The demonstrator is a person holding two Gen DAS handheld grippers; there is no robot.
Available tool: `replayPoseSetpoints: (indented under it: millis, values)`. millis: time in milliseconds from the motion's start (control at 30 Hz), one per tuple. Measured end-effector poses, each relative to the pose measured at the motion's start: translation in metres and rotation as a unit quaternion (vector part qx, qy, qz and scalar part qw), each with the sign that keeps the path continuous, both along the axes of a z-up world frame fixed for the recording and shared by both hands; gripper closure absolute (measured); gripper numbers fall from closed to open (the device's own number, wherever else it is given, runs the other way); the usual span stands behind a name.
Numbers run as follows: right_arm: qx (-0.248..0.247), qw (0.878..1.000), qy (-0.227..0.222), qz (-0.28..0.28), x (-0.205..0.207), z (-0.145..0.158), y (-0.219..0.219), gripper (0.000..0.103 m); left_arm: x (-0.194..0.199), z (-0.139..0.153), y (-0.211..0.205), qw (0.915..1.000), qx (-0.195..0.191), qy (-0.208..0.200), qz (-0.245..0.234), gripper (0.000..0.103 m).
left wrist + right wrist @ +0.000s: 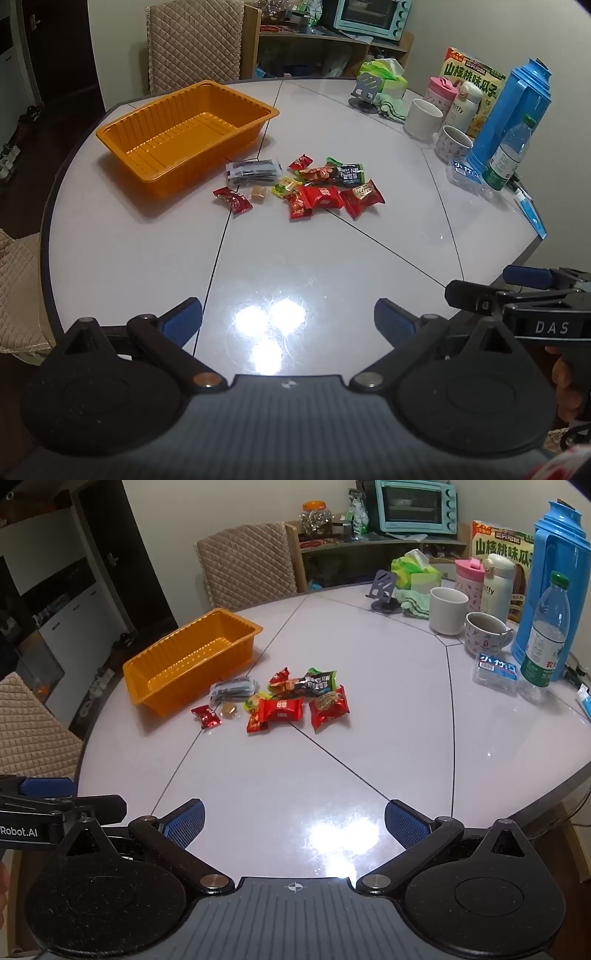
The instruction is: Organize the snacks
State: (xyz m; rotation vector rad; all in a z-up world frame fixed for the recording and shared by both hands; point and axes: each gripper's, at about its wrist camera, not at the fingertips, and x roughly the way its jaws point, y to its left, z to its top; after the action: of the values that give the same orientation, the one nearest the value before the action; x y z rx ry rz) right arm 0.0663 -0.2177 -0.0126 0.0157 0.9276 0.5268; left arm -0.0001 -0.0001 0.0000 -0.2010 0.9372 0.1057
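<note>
An empty orange tray (122, 127) (133, 668) sits on the white round table at the far left. Several wrapped snacks (319, 184) (291, 701) lie in a loose pile just right of it: red packets, a dark bar, a grey pouch (253, 171) (232, 688), and a small brown candy (259, 194) (229, 709). My left gripper (288, 317) is open and empty above the table's near edge. My right gripper (294, 821) is open and empty, beside the left one, well short of the pile.
Along the table's right side stand a blue thermos (554, 576), a water bottle (546, 631), mugs (447, 609), a pink cup, a snack box, tissues (415, 572) and a small clear box (495, 672). Padded chairs (247, 568) stand behind and at the left.
</note>
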Motion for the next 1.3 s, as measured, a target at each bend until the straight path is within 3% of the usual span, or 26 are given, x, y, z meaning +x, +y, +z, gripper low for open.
replayPoseSetpoints:
  millis: [1300]
  values:
    - [0.002,1.0,-0.001,-0.002,0.0016,-0.0007,0.002,0.0,0.0034,0.0011,0.0009,1.0,-0.002,0.001,-0.007,0.004]
